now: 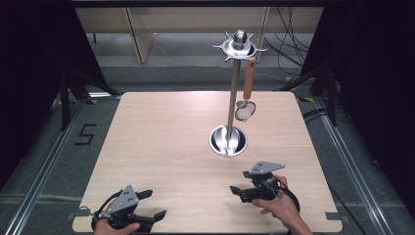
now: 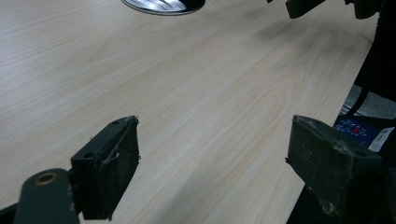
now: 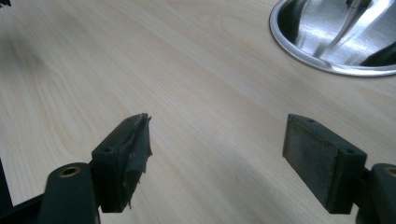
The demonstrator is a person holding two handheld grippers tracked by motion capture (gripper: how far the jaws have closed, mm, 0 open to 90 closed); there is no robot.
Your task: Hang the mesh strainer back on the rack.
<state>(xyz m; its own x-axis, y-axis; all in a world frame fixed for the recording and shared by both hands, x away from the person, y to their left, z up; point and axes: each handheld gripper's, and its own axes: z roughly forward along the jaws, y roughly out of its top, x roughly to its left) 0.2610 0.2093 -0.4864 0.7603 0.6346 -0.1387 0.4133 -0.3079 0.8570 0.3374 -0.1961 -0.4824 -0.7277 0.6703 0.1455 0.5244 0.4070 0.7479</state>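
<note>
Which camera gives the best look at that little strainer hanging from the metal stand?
The high view: the strainer hangs whole from the stand, wooden handle up. Both gripper views catch just the stand's shiny base, not the strainer.

We held the left tool (image 1: 153, 204) low at the near left edge of the bench (image 1: 161, 127), our left hand (image 1: 113, 227) wrapped around its body from below. Its jaws stood wide apart, with nothing between them, and pointed to the right. Our right hand (image 1: 279, 205) gripped the right tool (image 1: 239, 182) from behind, near the bench's front right. Its jaws pointed left, also spread wide and empty. The two tools were well apart, and both sat just above the surface.
</note>
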